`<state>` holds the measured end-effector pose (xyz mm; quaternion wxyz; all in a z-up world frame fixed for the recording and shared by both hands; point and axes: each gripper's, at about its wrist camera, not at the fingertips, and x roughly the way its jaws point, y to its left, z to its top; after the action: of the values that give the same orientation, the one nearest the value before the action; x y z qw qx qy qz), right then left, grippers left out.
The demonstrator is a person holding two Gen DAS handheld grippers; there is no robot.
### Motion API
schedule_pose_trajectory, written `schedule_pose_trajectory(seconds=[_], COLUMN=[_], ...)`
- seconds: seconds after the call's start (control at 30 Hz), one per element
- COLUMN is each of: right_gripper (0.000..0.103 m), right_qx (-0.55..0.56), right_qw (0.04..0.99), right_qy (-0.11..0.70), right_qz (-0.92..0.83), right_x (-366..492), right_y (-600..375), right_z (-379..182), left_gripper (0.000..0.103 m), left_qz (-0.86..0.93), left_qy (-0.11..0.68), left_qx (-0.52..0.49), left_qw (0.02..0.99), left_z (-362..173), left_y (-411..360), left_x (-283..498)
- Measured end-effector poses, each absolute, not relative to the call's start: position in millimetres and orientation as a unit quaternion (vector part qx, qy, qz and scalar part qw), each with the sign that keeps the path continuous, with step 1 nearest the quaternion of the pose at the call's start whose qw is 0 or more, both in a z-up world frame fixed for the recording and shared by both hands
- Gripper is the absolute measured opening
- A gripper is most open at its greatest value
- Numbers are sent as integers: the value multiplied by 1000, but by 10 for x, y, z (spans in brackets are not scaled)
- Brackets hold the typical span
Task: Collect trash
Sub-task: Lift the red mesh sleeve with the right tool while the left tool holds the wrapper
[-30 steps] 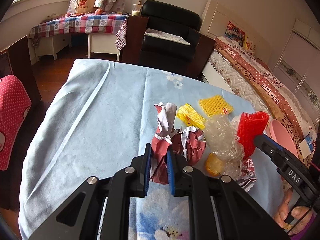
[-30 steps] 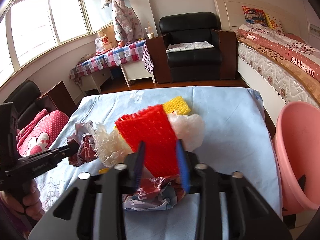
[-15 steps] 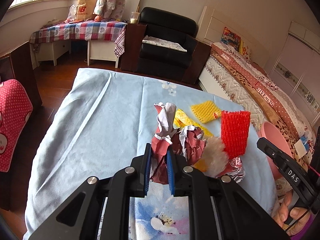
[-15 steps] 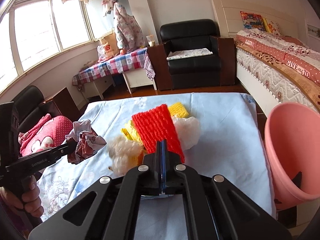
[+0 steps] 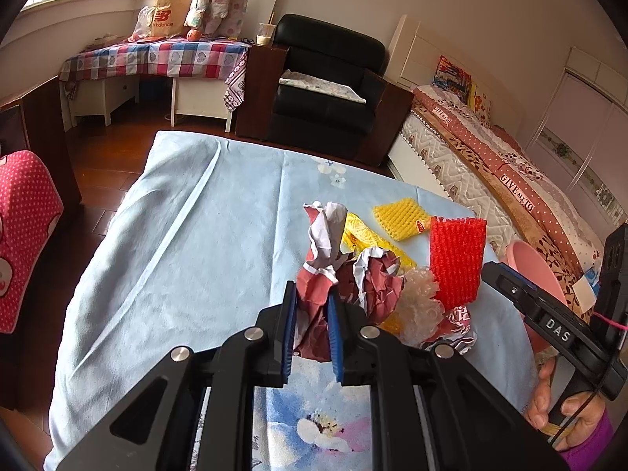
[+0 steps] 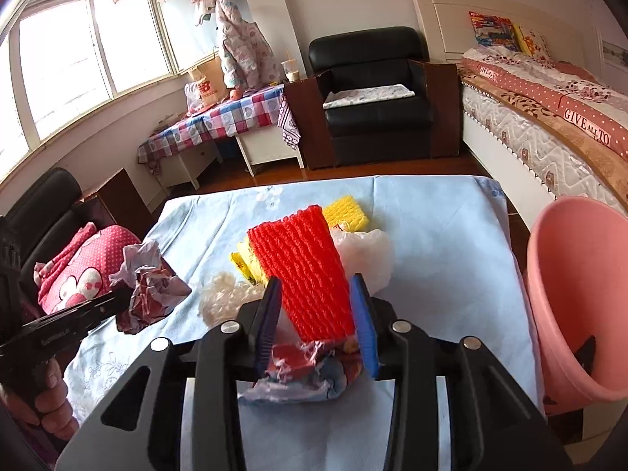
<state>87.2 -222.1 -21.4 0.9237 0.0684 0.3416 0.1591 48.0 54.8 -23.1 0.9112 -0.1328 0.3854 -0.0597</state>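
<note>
Left wrist view: left hand-held gripper [image 5: 310,314] pinched crumpled maroon-and-white wrapper [image 5: 333,267], raised over light-blue counter [image 5: 188,243]. Right wrist view: right hand-held gripper [image 6: 316,316] jaws opening, red foam net [image 6: 302,271] between them, left pad apart from it. Yellow foam net [image 6: 347,212], yellow wrapper [image 5: 365,235], clear plastic [image 6: 365,255] scattered on counter. Pink bin [image 6: 569,294] at counter's right edge.

Two foam nets [image 6: 302,271], one bucket [image 6: 569,306]

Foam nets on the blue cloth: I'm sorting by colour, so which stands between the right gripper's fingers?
The red foam net, upright between the opening jaws; the yellow foam net lies flat behind it.
</note>
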Motion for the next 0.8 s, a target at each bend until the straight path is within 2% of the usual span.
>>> schedule_pose_trajectory(seconds=[0.23, 0.3, 0.4, 0.8], right_gripper=[36, 19, 14, 12], right_qx=[53, 61, 67, 110], right_qw=[921, 921, 922, 937], right_qy=[353, 351, 346, 292], right_qz=[159, 160, 163, 160], right_x=[1030, 1019, 969, 516], right_y=[-2121, -2125, -2144, -2492], right_z=[-342, -348, -329, 73], left_gripper=[14, 14, 14, 14], left_qz=[-61, -61, -61, -91], left_qy=[391, 391, 390, 354], left_qx=[-133, -134, -133, -132], left_qw=[909, 909, 909, 922], left_z=[-273, -274, -266, 51], left_y=[530, 520, 512, 297], left_x=[523, 520, 520, 352])
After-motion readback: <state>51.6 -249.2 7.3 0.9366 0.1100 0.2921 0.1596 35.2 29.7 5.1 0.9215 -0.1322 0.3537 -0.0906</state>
